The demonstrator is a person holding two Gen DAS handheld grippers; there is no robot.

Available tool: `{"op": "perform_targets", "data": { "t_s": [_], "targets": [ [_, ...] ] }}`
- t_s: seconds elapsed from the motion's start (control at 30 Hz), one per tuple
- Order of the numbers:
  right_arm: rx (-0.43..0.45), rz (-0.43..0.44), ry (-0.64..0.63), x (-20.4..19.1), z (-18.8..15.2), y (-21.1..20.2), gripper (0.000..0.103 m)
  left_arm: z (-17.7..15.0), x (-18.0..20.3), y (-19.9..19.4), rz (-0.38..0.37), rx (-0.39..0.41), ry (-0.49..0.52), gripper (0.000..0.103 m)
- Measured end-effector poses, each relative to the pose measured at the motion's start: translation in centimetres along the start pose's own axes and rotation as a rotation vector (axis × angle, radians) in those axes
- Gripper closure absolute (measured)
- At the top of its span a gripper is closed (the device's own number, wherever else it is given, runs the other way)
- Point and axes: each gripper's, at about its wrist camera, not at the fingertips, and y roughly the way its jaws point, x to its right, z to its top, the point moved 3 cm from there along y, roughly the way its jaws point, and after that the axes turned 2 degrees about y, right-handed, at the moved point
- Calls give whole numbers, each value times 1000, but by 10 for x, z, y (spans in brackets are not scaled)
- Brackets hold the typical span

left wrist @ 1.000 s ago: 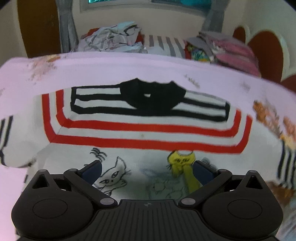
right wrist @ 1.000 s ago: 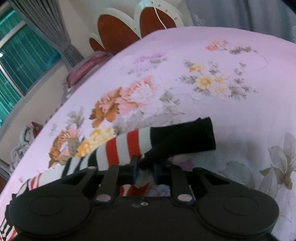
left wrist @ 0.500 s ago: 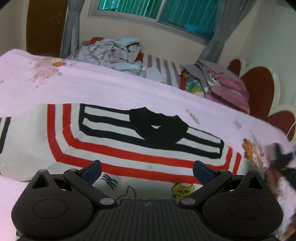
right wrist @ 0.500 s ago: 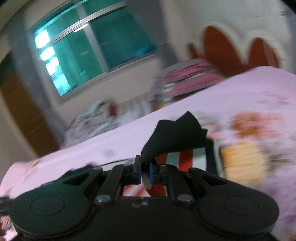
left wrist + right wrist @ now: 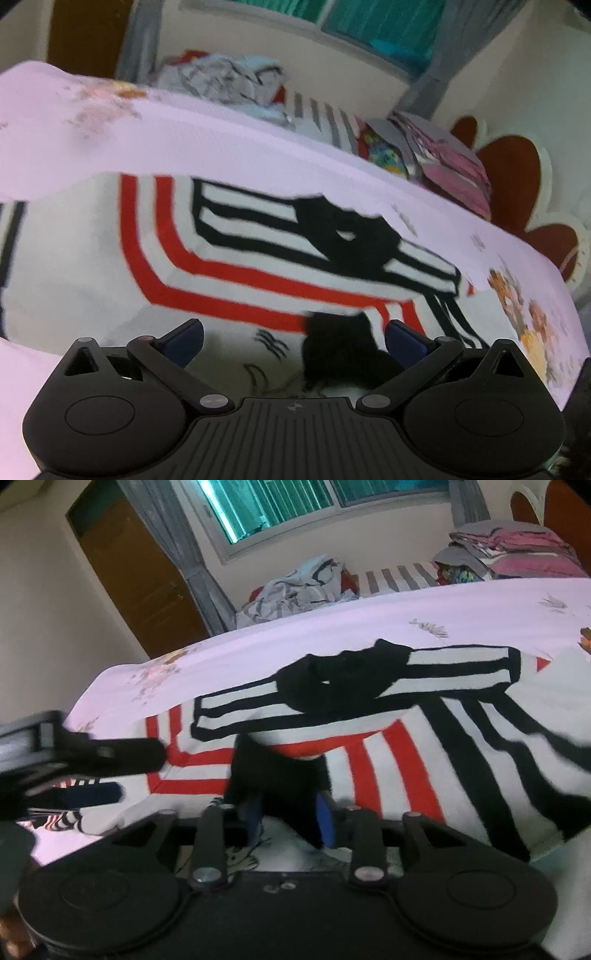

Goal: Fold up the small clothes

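Note:
A small white sweater (image 5: 92, 266) with red and black stripes and a black collar (image 5: 347, 232) lies flat on the pink bed. Its right sleeve is folded across the body, the black cuff (image 5: 277, 771) lying on the chest. My right gripper (image 5: 290, 816) is partly open around that cuff, blue pads on both sides with a gap. My left gripper (image 5: 293, 339) is wide open and empty just above the sweater's front; the cuff (image 5: 340, 347) lies between its fingers. The left gripper also shows in the right wrist view (image 5: 96, 775).
The pink floral bedsheet (image 5: 184, 133) runs under everything. A heap of unfolded clothes (image 5: 299, 587) and a stack of folded ones (image 5: 509, 550) lie at the far side. A scalloped headboard (image 5: 517, 177) is at the right; a brown door (image 5: 140, 572) at the left.
My right gripper carried the sleeve from the bed's right side over onto the sweater's chest and opened its jaws. My left gripper stayed open, shifting slightly over the front.

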Motion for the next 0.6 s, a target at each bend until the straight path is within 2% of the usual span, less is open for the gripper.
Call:
{"op": "perform_targets", "data": {
  "t_s": [0.17, 0.37, 0.4, 0.43, 0.47, 0.53, 0.6],
  "targets": [
    [40, -103, -5, 23, -7, -44, 62, -14, 21, 26, -70, -77, 53, 0],
    [76, -300, -14, 73, -33, -90, 61, -24, 27, 50, -72, -90, 41, 1],
    [85, -328, -5, 80, -35, -93, 60, -25, 27, 52, -73, -82, 31, 6],
    [88, -358, 2, 88, -36, -95, 60, -25, 27, 55, -71, -80, 26, 20],
    [90, -388, 12, 97, -37, -96, 60, -26, 27, 58, -75, -86, 27, 26],
    [96, -424, 33, 112, -38, -94, 59, -25, 28, 60, -78, -74, 23, 27],
    [95, -452, 44, 123, -36, -88, 58, -24, 29, 62, -83, -71, 27, 35]
  ]
}}
